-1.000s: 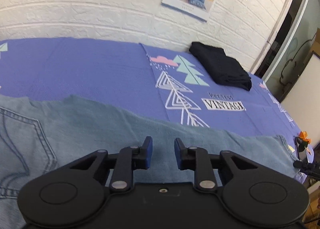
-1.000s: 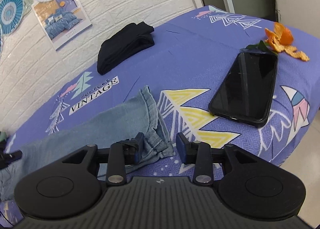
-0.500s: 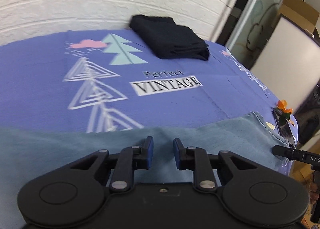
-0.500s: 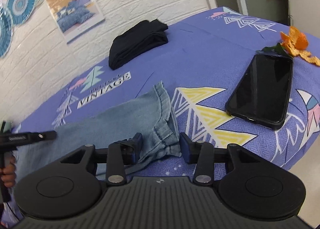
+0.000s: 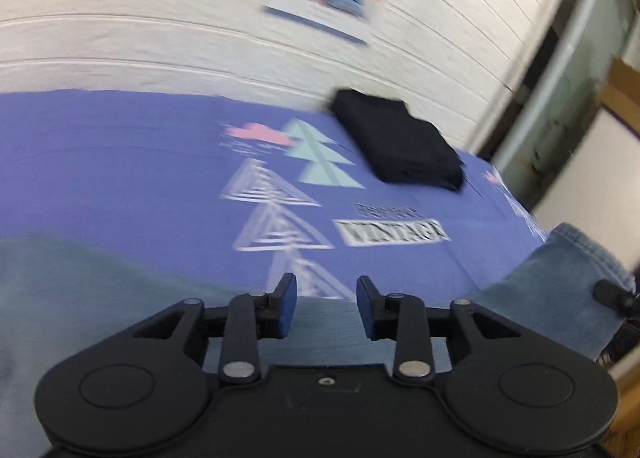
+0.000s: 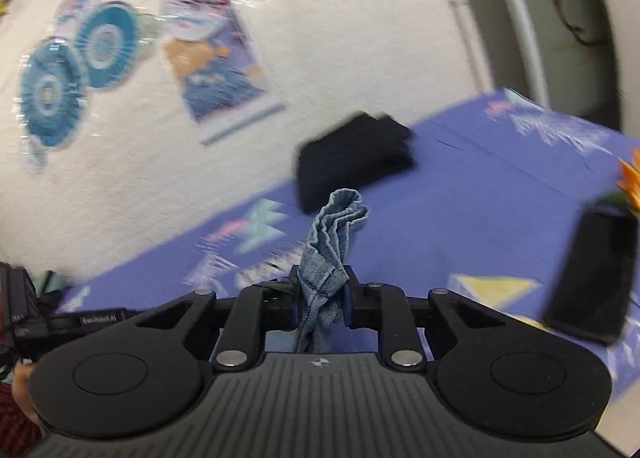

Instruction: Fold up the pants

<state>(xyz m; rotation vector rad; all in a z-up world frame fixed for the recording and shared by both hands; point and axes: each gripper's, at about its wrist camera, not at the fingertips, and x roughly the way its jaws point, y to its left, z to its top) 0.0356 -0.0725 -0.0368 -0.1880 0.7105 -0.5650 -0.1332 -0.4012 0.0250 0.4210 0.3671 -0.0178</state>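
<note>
My right claw (image 6: 322, 294) pinches the bunched hem of the jeans (image 6: 334, 242), lifted clear of the purple bedsheet (image 6: 480, 217) so the leg can swing over. My left claw (image 5: 326, 300) is spread, gripping nothing, over the jeans' middle, probably ready to pin the fold line. The phone (image 6: 592, 274) lies nearby, worth avoiding.

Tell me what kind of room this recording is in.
Probably a bedroom or a mock-up of one: a printed purple bedsheet, a white brick-pattern wall with a bedding poster, and folded black clothing.
</note>
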